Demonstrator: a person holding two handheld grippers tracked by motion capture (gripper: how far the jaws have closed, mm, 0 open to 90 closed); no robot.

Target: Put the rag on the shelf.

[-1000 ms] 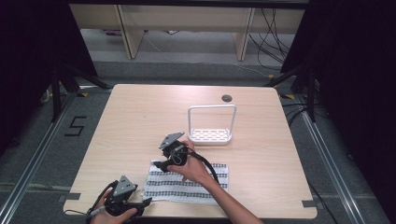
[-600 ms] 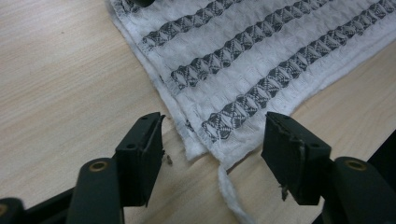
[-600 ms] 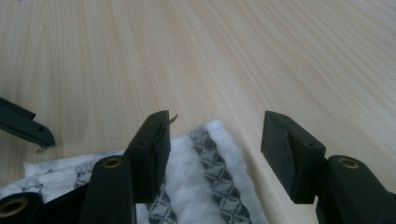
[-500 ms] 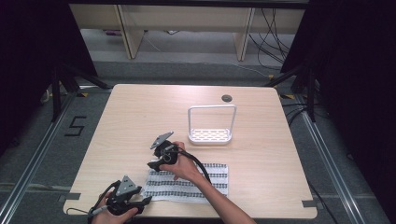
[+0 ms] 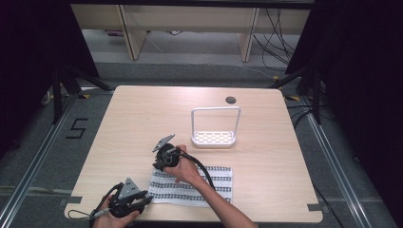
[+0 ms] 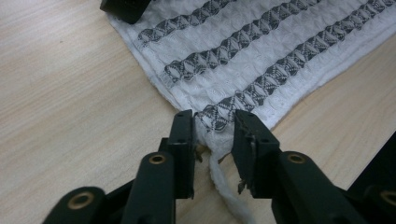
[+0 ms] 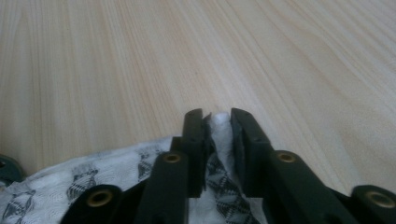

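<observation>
Striped towel [image 5: 192, 184] flat on wooden table [image 5: 142, 114], near the front edge, about 6 o'clock from table centre, long side running 9 to 3 o'clock. White waffle weave with dark patterned bands.

Left gripper [image 5: 138, 203] at 8 o'clock of the towel, held in left hand [image 5: 111, 216] at the table's front edge, grey plate on top. Jaws just closing, now narrow, pinching the towel's near-left corner: in the left gripper view [image 6: 212, 128] white cloth bunched between both pads, a fold trailing down under the jaws. Rest of towel [image 6: 261, 60] spreading toward 1 o'clock in that view, flat on the table [image 6: 70, 93].

Right gripper [image 5: 159, 164] at 10 o'clock of the towel, on its far-left corner, right hand [image 5: 183, 168] wrapped round the body, forearm coming in from 5 o'clock over the cloth, black cable looping across the towel. Jaws also just closing, now nearly together, clamped on cloth: in the right gripper view [image 7: 217, 122] white edge of towel [image 7: 93, 179] squeezed up between the pads, bare table [image 7: 233, 51] beyond.

White wire rack [image 5: 215, 127] with tall handle at 1 o'clock of the towel, well apart from it. Small dark round grommet [image 5: 231, 100] at 12 o'clock of the rack, near the far edge.
</observation>
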